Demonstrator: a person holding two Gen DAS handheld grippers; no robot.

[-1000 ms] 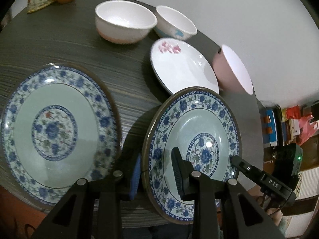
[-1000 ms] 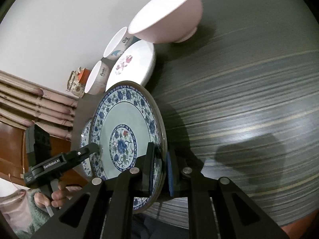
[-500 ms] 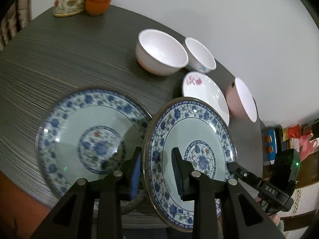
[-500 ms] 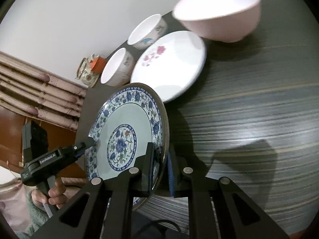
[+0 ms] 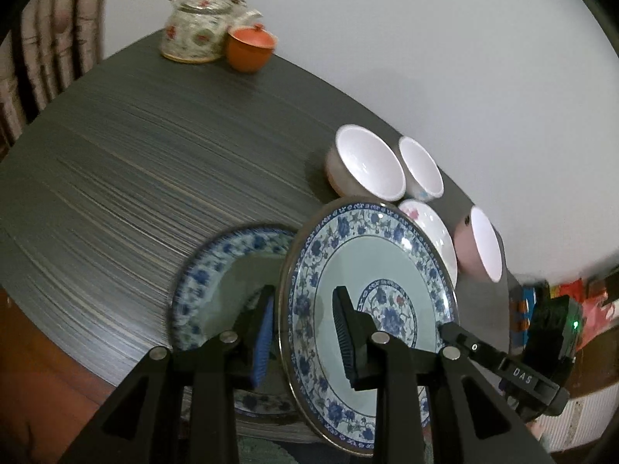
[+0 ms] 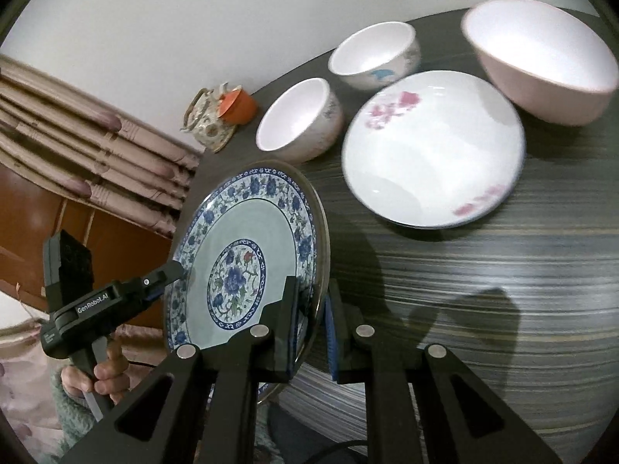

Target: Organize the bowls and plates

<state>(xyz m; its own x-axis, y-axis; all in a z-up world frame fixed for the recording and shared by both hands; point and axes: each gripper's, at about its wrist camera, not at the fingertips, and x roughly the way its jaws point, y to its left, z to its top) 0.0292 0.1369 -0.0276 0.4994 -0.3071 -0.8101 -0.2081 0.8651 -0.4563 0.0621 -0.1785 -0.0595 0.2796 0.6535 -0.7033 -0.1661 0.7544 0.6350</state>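
While both grippers clamp opposite rim edges, the blue-patterned plate (image 5: 371, 297) hangs tilted above a second matching plate (image 5: 216, 270) on the table (image 5: 135, 178). Left gripper (image 5: 305, 328) jaws straddle the near rim, narrow; right gripper (image 6: 313, 328) jaws pinch nearly closed on the rim.

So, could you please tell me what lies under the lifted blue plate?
A second blue-patterned plate rests on the table below the lifted blue plate; its right part is covered.
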